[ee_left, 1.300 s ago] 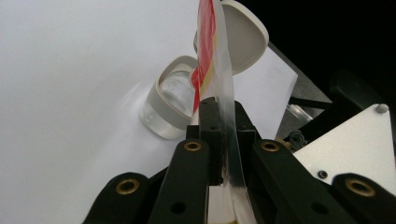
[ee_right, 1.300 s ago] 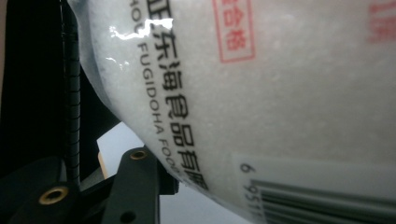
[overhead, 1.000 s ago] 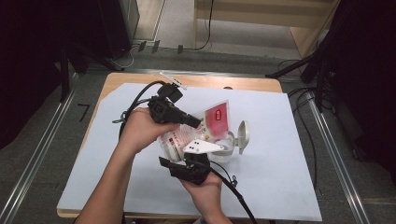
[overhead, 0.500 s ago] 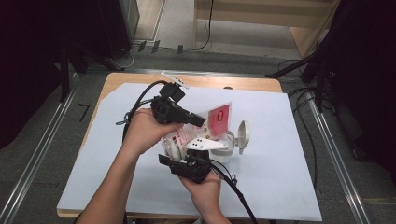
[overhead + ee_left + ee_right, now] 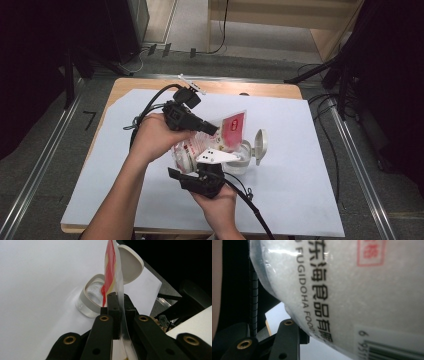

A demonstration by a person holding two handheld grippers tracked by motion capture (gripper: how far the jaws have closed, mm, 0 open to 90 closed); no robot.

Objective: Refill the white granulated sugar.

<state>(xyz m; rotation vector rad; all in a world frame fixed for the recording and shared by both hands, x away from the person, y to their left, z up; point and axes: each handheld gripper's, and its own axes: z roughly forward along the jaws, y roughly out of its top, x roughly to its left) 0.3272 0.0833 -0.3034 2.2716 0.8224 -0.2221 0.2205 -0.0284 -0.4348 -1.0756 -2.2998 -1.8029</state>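
Bag: a clear plastic bag of fine white grains is pressing close against the lens, bulging from top right toward bottom centre.
Print: black characters and Latin letters are running sideways down the bag; a red square stamp is showing at the top right, a barcode label at the bottom right.
Right gripper: its black jaws are rising from the bottom left, one ribbed pad lying along the bag's curved left edge.
Background: a sliver of white table cover is peeking under the bag.

bag print cut off at frame edges, jar contents perhaps hidden behind bag
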